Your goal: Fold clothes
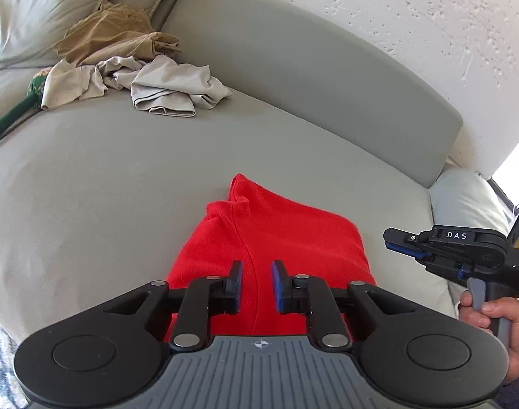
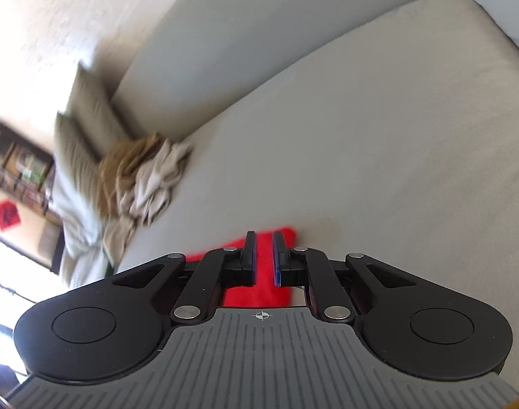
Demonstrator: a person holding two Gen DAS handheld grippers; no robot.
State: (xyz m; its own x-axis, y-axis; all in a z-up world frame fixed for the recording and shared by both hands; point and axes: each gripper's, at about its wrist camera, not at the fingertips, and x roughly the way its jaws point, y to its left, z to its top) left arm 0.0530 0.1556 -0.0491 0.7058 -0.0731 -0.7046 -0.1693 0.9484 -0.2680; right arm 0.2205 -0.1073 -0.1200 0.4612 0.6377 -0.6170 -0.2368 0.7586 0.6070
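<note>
Black tool (image 1: 257, 274); blue pads; grey ribbed base

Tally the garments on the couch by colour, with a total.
Red: 1, the red garment, folded nearest the grippers.
Tan: 1, the tan garment in the far pile.
Beige: at least 1, the beige clothing; the crumpled pieces cannot be separated.
Green: 1, the green item, partly hidden.
Total: at least 4.

Both wrist views look steeply down at the sofa seat (image 1: 123, 184), sharing it.

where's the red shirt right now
The red shirt lies folded on the grey sofa seat, just ahead of the left gripper in its view, well clear of the crumpled clothes pile by the pillows.
</note>
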